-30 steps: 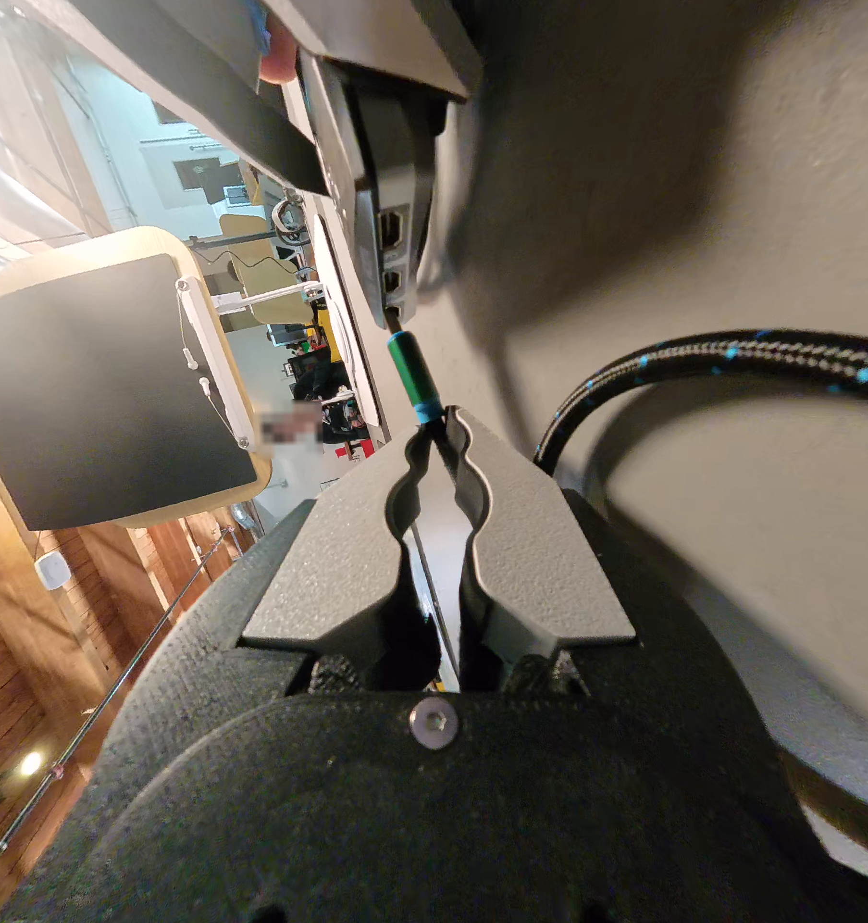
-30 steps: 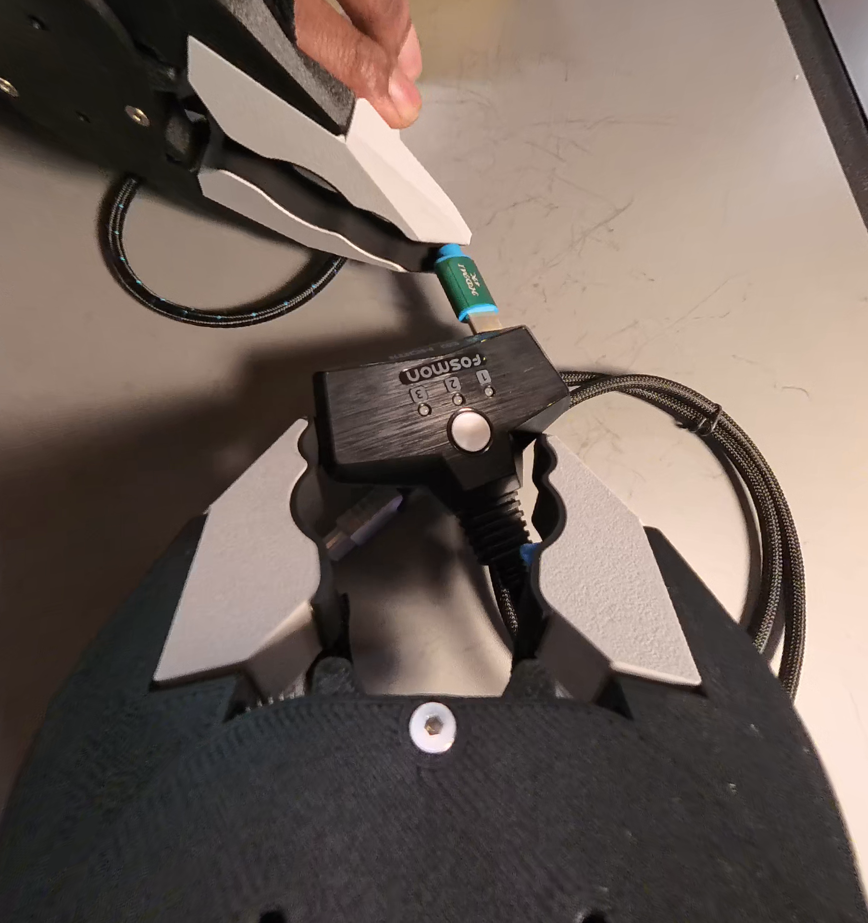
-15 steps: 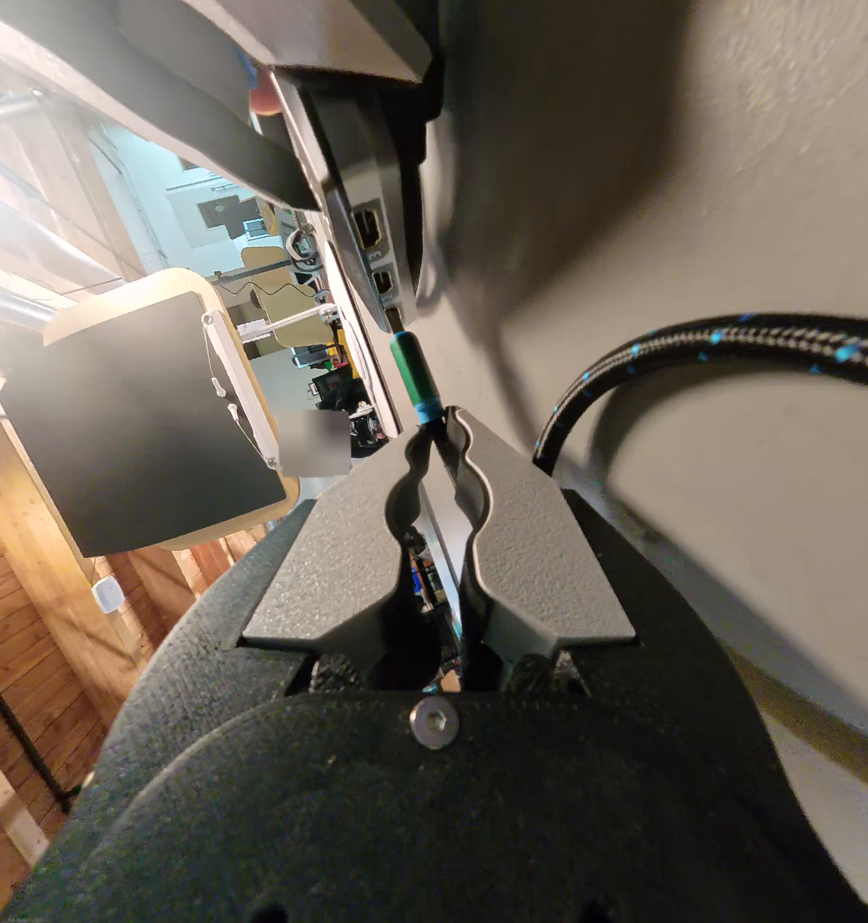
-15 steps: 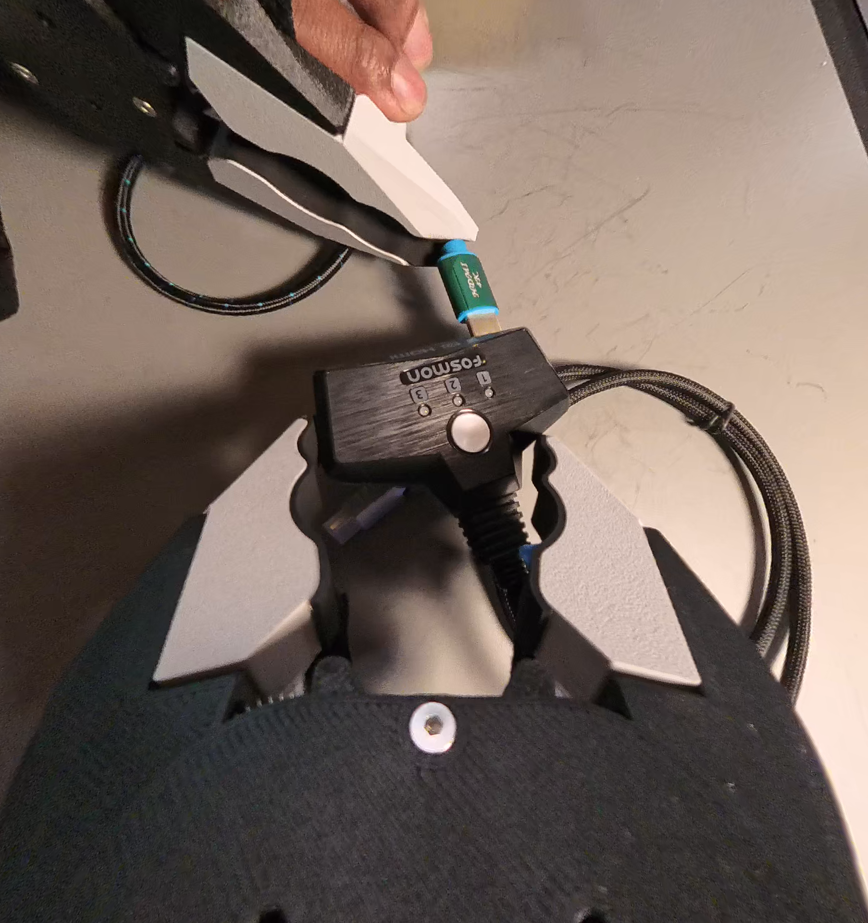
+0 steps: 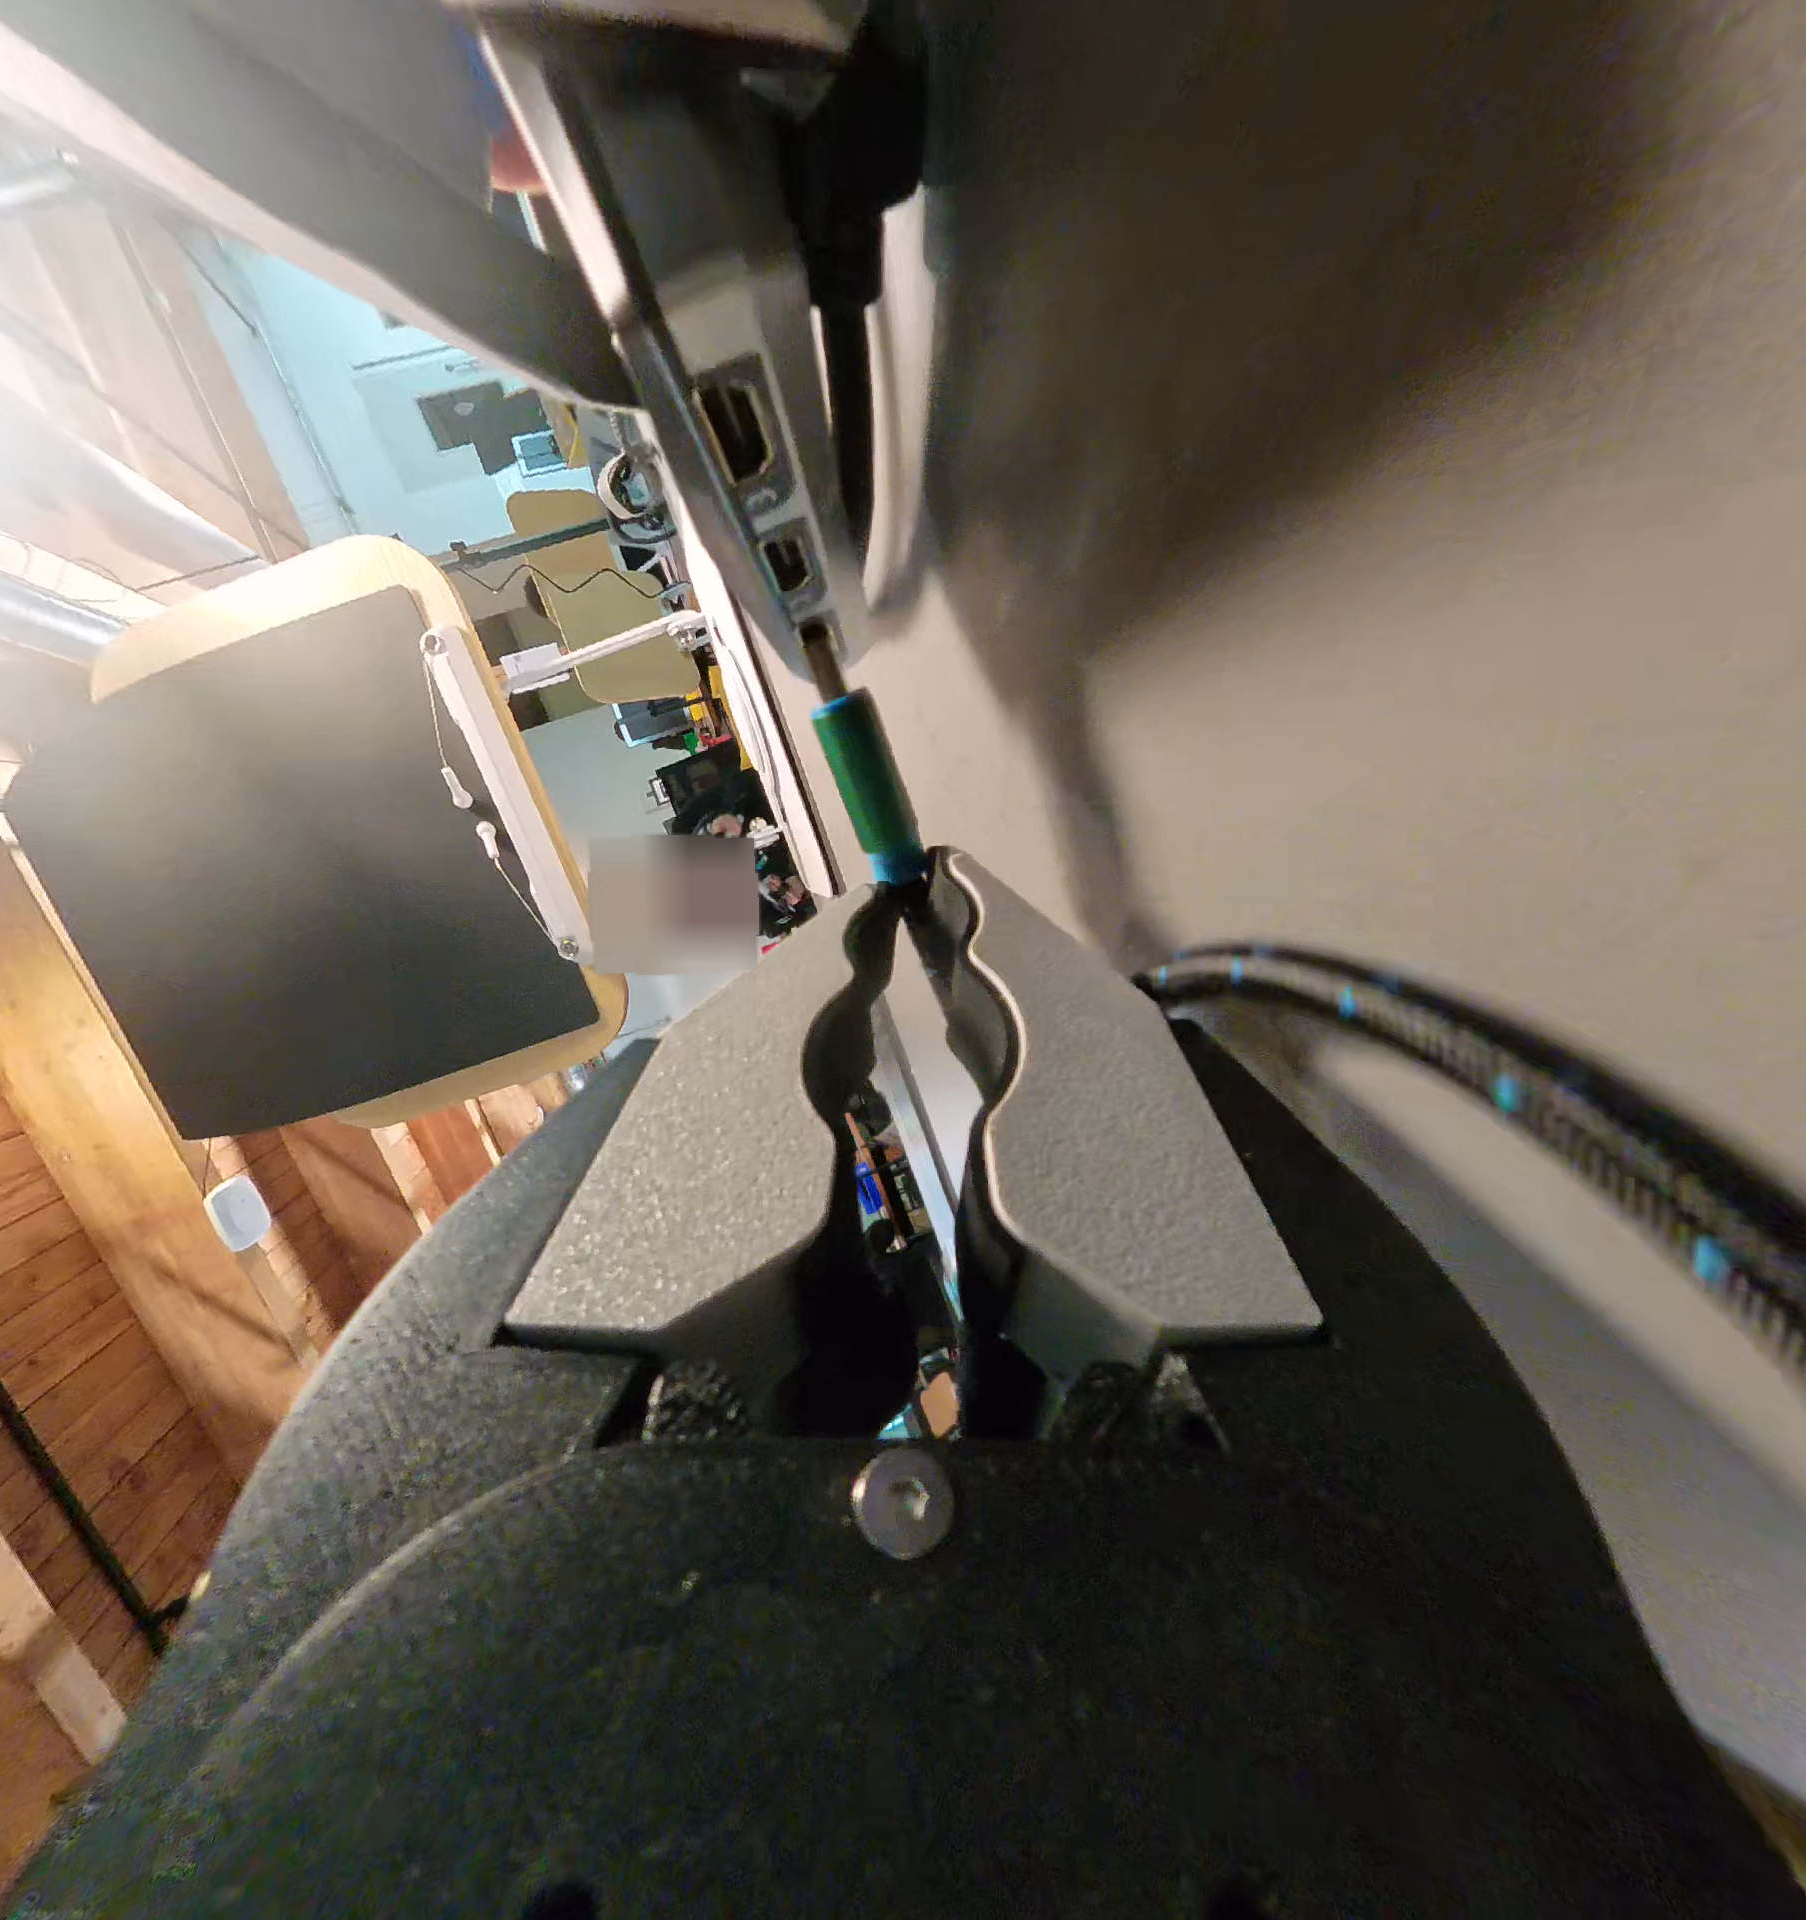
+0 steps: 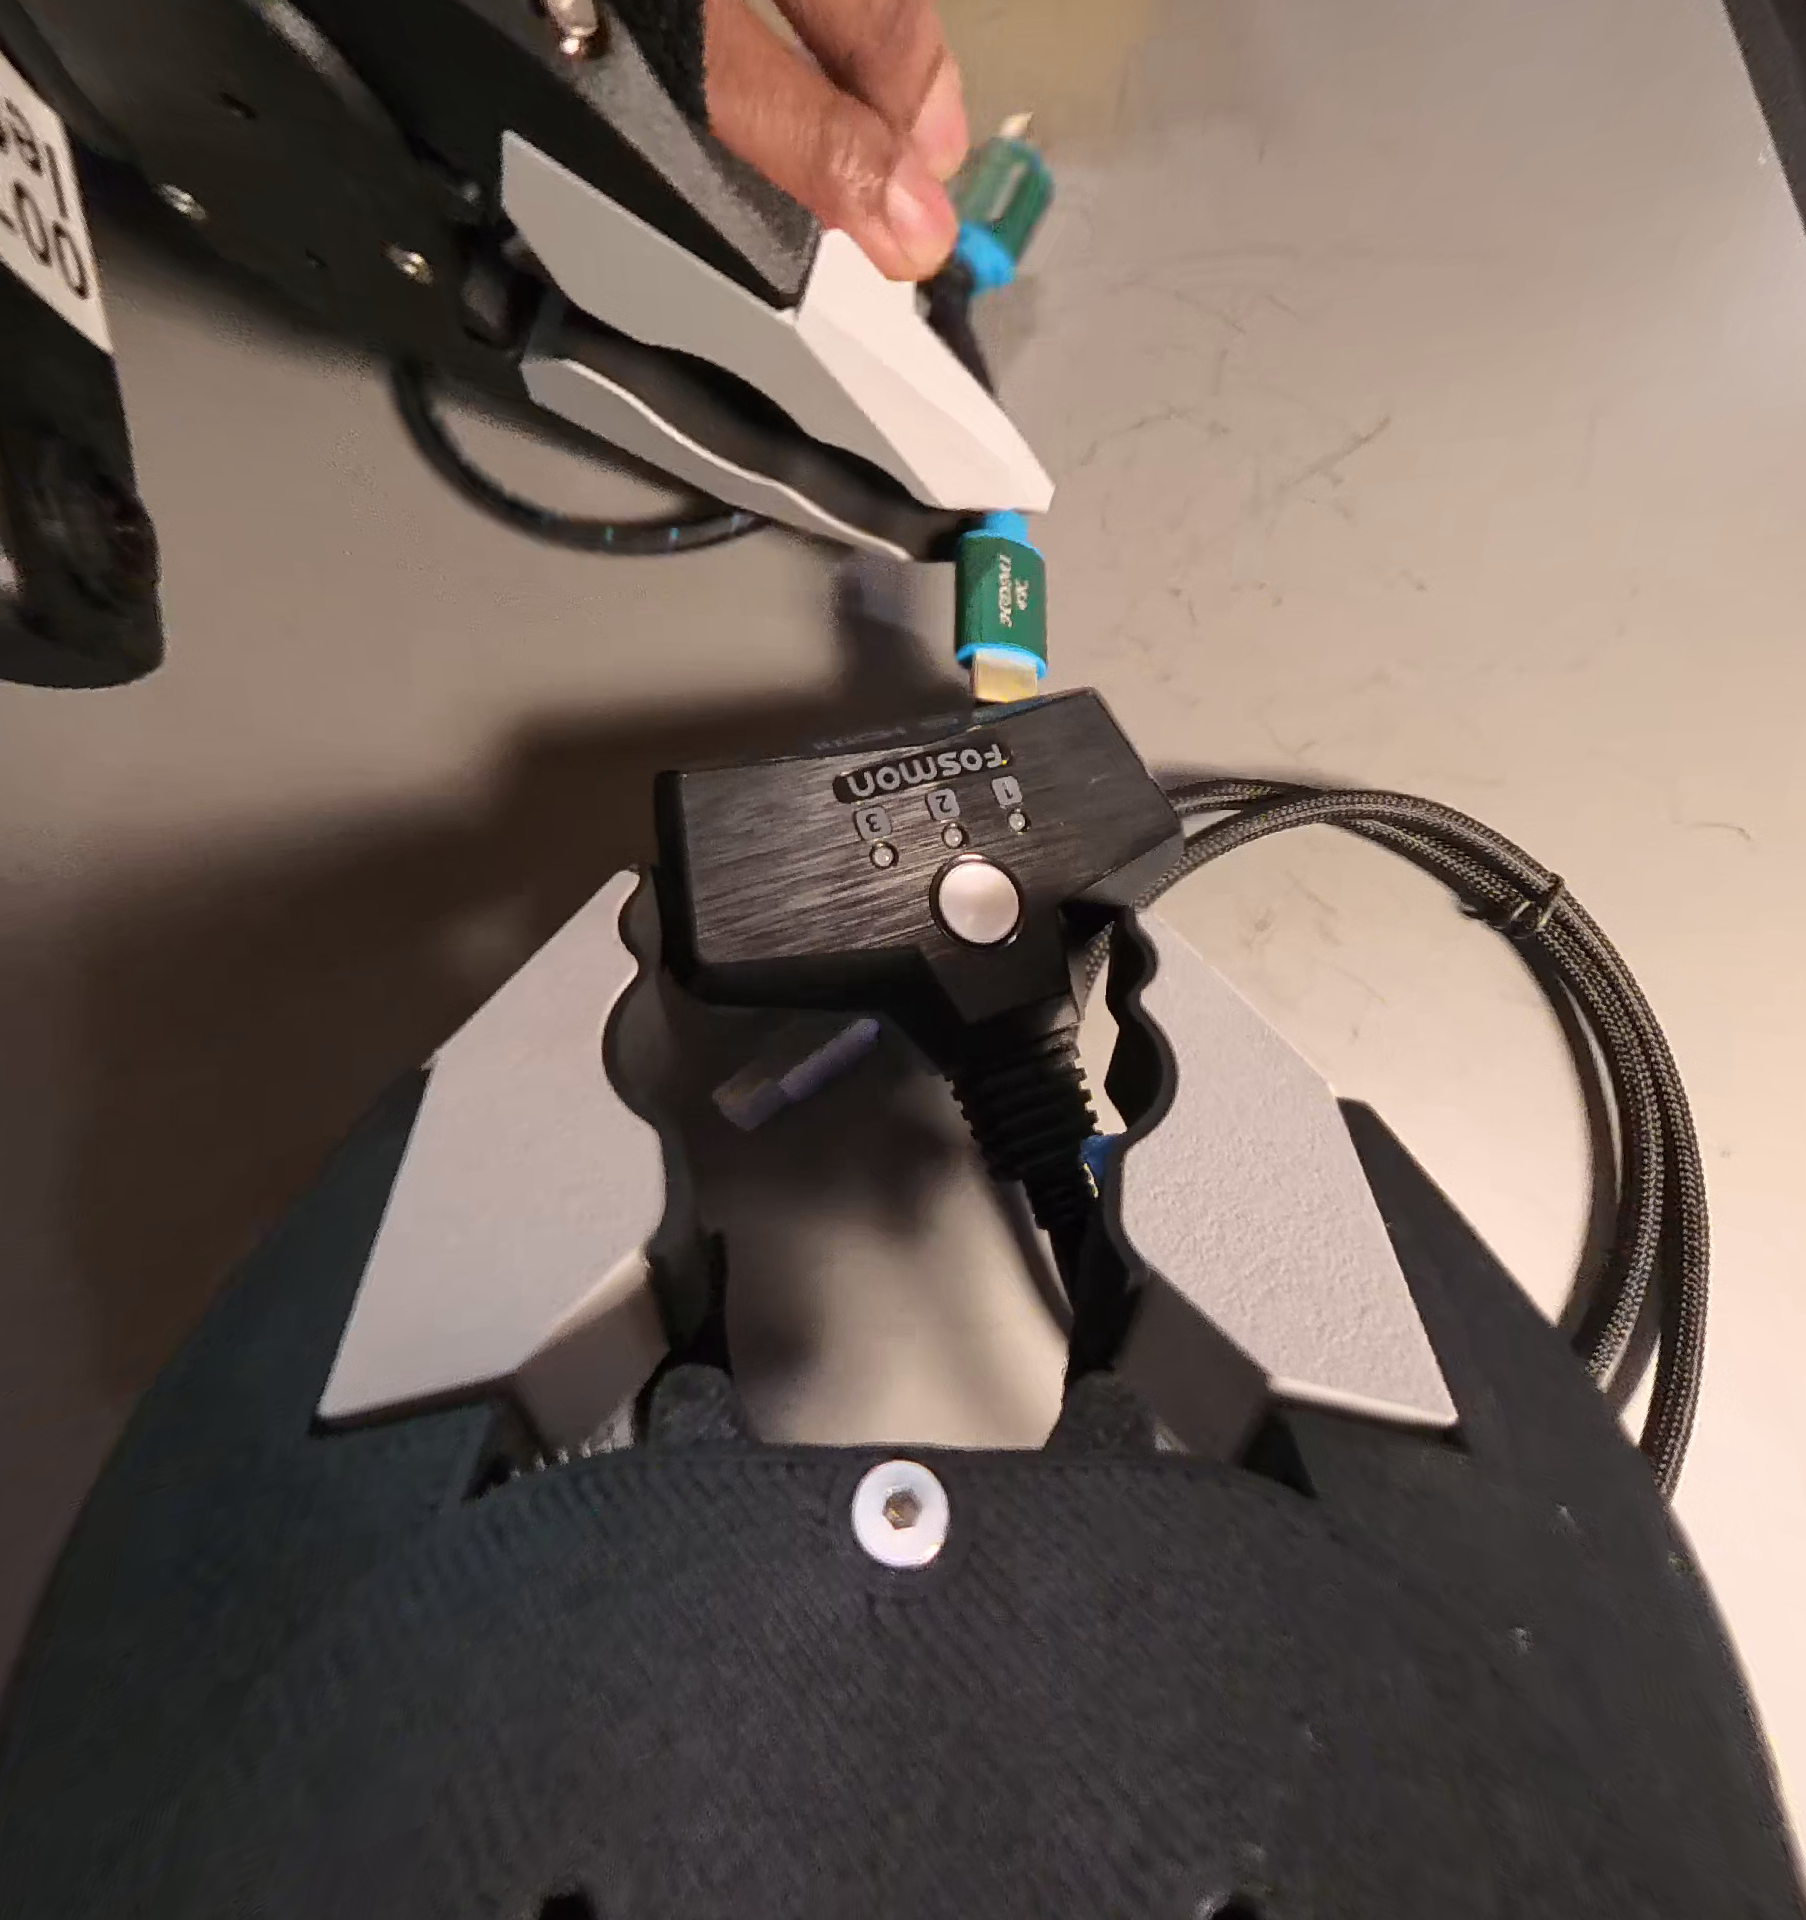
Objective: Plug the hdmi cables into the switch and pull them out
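The black HDMI switch [image 6: 909, 842] sits between my right gripper's [image 6: 878, 914] fingers, which are shut on its narrow rear end just above the grey table [image 6: 1398, 520]. My left gripper [image 6: 982, 509] is shut on the cable just behind a green HDMI plug [image 6: 998, 608]. The plug's gold tip [image 6: 1003, 681] is at the mouth of the switch's rightmost port and mostly bare. In the left wrist view, my left gripper [image 5: 914, 873] holds the green plug [image 5: 863, 774] with its metal tip at the lowest port of the switch [image 5: 764, 488]. Two ports above it are empty.
A second green plug [image 6: 998, 203] lies on the table behind a person's thumb [image 6: 878, 156]. A black braided cable [image 6: 1605, 1039] coils at the right. A silver connector [image 6: 795, 1070] lies under the switch. The held plug's braided cable [image 5: 1501, 1091] loops beside my left gripper. The grippers' ends are close to 9 cm from one another.
My left gripper has drawn the green plug back from the switch, so more of its gold tip shows. The right gripper still holds the switch. The second green plug has come into view.
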